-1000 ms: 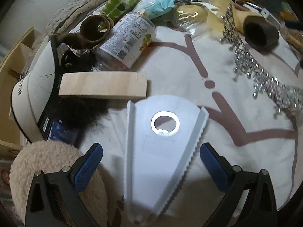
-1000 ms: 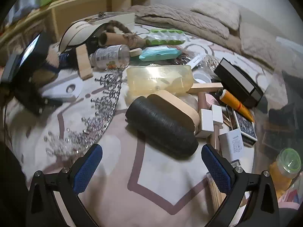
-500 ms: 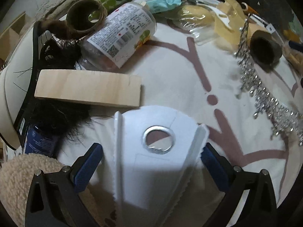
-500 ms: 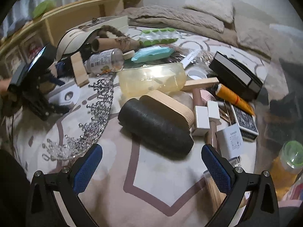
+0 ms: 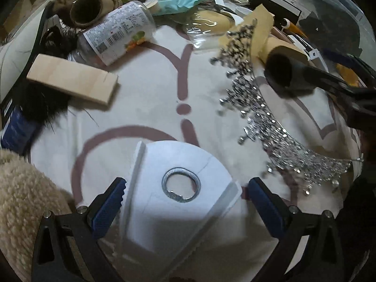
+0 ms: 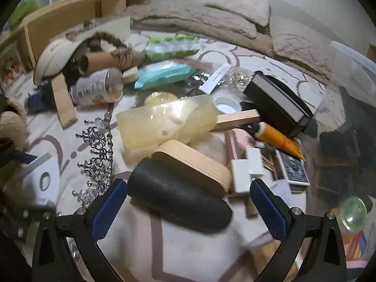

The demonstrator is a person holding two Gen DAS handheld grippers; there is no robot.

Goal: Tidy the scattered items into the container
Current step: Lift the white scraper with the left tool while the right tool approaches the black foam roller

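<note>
Clutter covers the patterned bedspread (image 5: pixel 145 98), and the left gripper (image 5: pixel 185 202) has dropped closer over a white wedge-shaped tool (image 5: pixel 178 206) with a metal ring (image 5: pixel 181 184) in its middle. That tool lies flat between the spread, empty blue fingers (image 5: pixel 108 208), its serrated edges just inside each pad. It looks thin, stiff, light and rather slick, so I would pinch across the two long edges. The right gripper (image 6: pixel 185 209) is likewise open and empty, and has moved in nearer a black cylinder (image 6: pixel 178 199) lying crosswise between its fingertips. A jewelled tiara (image 5: pixel 277 131) sits beyond the left gripper's right finger.
</note>
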